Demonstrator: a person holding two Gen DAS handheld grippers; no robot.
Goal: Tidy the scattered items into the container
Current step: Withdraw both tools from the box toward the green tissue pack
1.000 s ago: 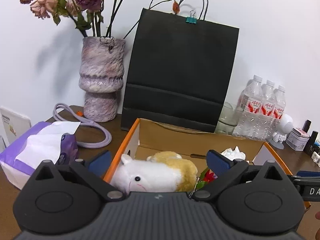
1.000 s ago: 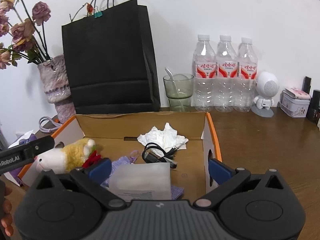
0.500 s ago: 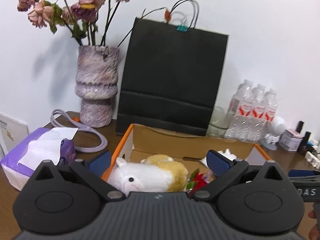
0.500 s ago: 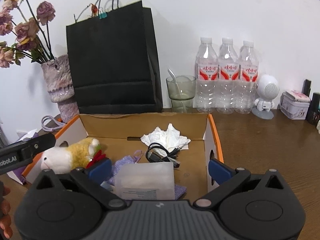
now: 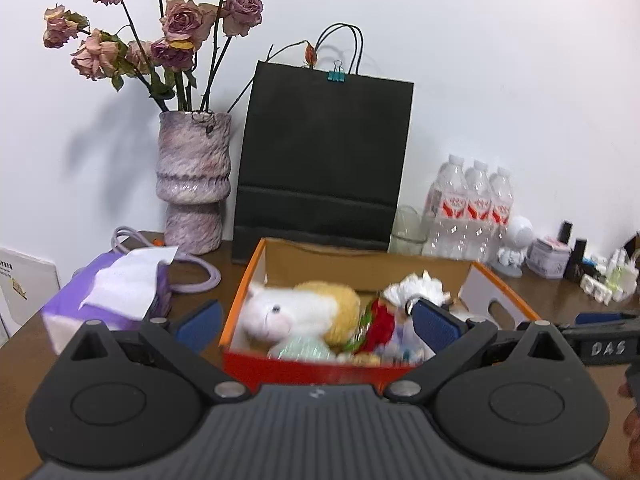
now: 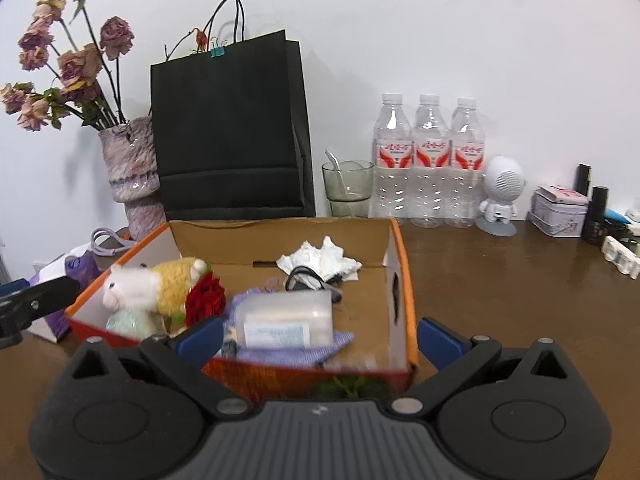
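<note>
- The left gripper is held level in front of the box, fingers spread wide and holding nothing; its left finger is outside the box wall at 9 o'clock, its right finger in front of the box's inside.
- The right gripper is also level and spread wide, empty, pointing over the near wall of the box.
- Inside the box, a stuffed toy lies at 9 o'clock, a red flower just beside it.
- A clear packet rests on purple cloth near the middle.
- A crumpled tissue and a black cable lie at 12 o'clock.
- A green sprig lies on the table against the box's near wall at 6 o'clock.
- A purple tissue pack sits on the table at 9 o'clock of the box.
</note>
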